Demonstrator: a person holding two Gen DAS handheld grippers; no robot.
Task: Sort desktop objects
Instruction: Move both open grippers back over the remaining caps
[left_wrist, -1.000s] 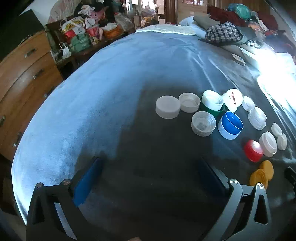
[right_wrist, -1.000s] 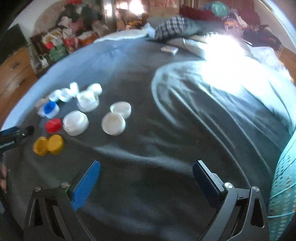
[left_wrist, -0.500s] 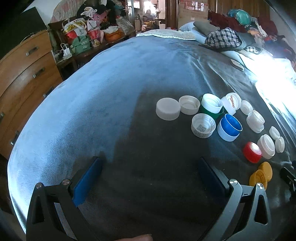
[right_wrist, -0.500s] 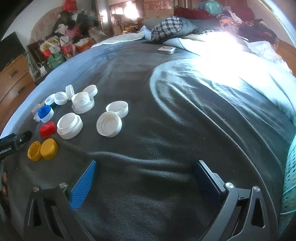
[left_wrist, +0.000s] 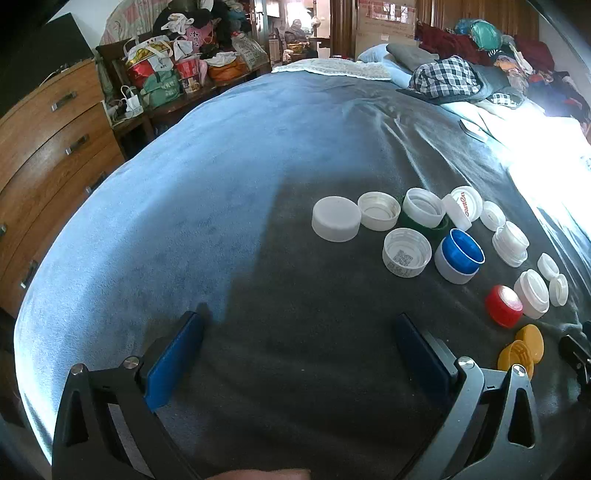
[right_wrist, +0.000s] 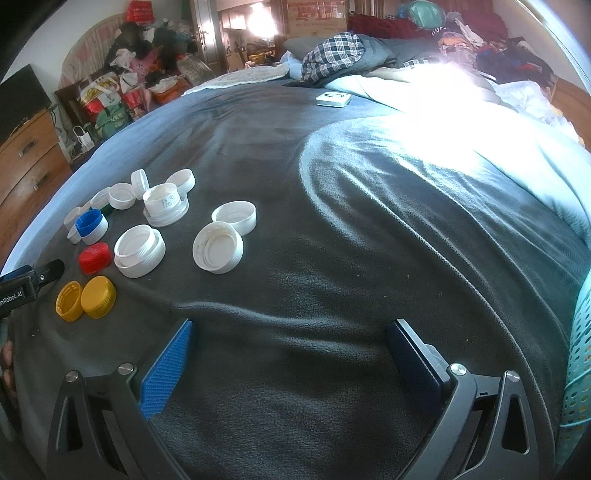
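On a bed spread with a dark grey fleece blanket (right_wrist: 332, 258), both grippers have pulled back slightly over the past second, so the scattered bottle caps read smaller and farther off in each wrist view. None has shifted and none is held, which suggests the sorting has yet to begin.

The left gripper (left_wrist: 299, 325) hovers released, its blue-padded jaws wide apart over bare blanket, the caps ahead and to its right. The right gripper (right_wrist: 288, 332) is likewise spread wide and empty, with the caps well off to its left and a perforated teal basket (right_wrist: 580, 350) at its right edge, a likely destination.

The caps lie loosely mixed: white jar lids (left_wrist: 336, 218) at the far side, a blue cap (left_wrist: 460, 254) nested in a white one, a red cap (left_wrist: 503, 305), and two yellow caps (left_wrist: 521, 349) touching each other nearest the camera.

Legible writing is sparse. One upturned white cap (left_wrist: 406, 252) carries a QR code inside; a tilted white cap (left_wrist: 466, 208) bears red lettering too small to read. The left gripper's body, seen from the right wrist, shows "nRobot.AI".
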